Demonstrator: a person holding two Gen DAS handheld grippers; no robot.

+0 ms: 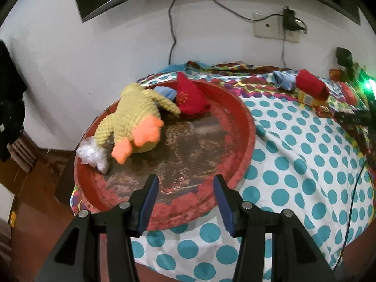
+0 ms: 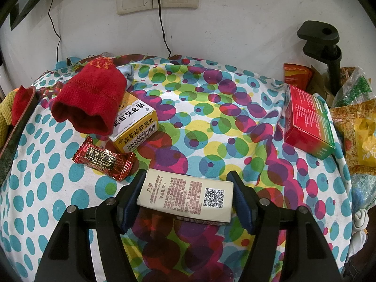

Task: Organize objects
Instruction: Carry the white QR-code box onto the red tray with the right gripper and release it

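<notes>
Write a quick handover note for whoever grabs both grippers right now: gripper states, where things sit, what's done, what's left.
Left gripper: open, empty, over the near rim of the red tray.
Right gripper: shut on the white box, just above the spotted cloth.
Done: crocheted duck, a red sock, a blue sock and a plastic wad lie in the tray.
Left: red sock on the yellow box, candy, red-green box.
</notes>
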